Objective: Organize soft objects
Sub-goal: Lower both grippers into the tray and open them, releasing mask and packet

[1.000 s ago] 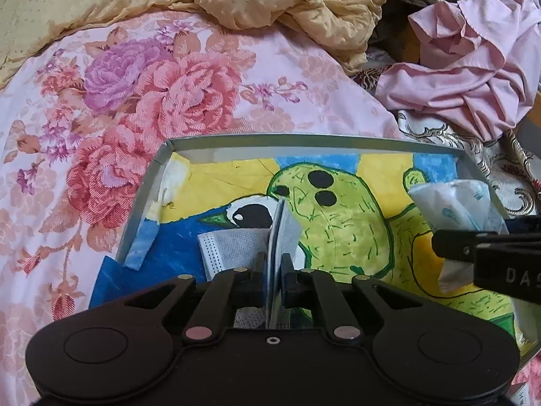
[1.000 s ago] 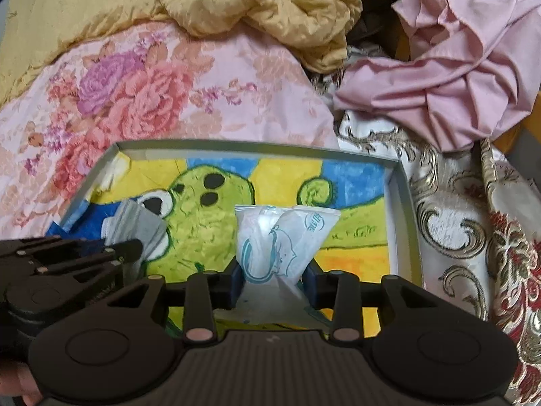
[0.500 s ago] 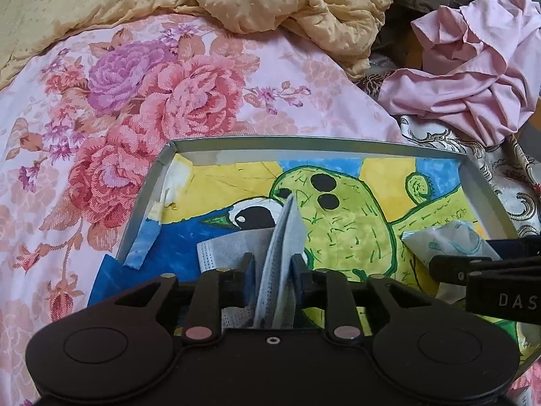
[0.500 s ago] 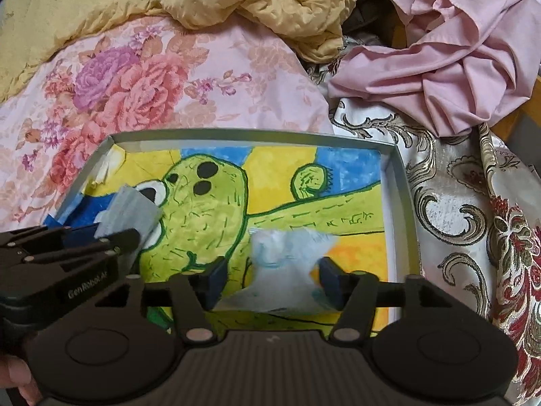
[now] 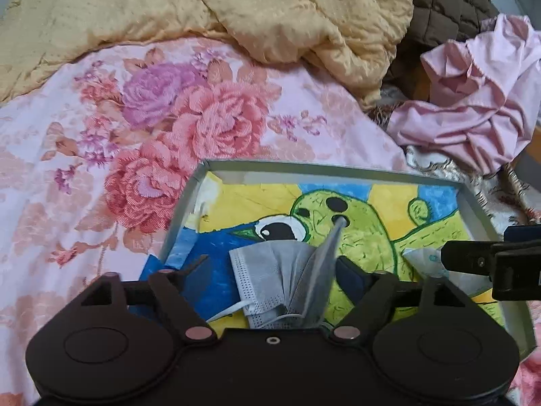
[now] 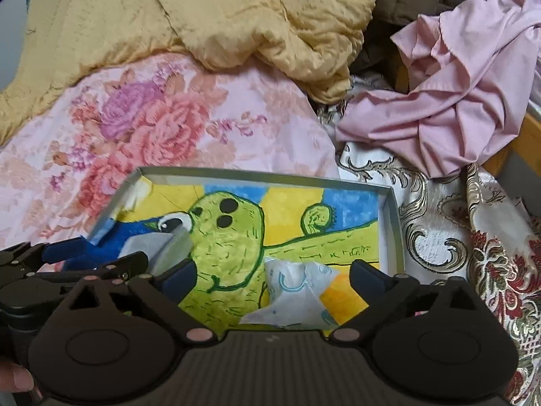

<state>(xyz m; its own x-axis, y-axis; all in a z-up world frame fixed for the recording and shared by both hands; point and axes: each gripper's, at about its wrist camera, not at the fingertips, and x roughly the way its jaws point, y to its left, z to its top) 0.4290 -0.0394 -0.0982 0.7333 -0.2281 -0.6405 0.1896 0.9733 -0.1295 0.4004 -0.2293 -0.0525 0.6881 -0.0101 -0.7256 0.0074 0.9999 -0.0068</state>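
Your left gripper (image 5: 270, 267) and right gripper (image 6: 274, 277) both clamped their items a second ago; now both jaws stand wide, so the pleated grey face mask (image 5: 277, 280) lies crumpled with one fold upright on the left part of the shallow grey tray (image 5: 473, 199), and the crinkly white tissue pack (image 6: 294, 294) lies on its right part. The tray's thin raised rim sits on the floral bed sheet (image 5: 101, 155), with the rumpled yellow quilt (image 5: 270, 17) beyond and pink cloth (image 6: 456, 101) beyond-right.

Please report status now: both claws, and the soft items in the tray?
Left claw open, right claw open. Grey mask and tissue pack lie in tray. Nothing blocking.
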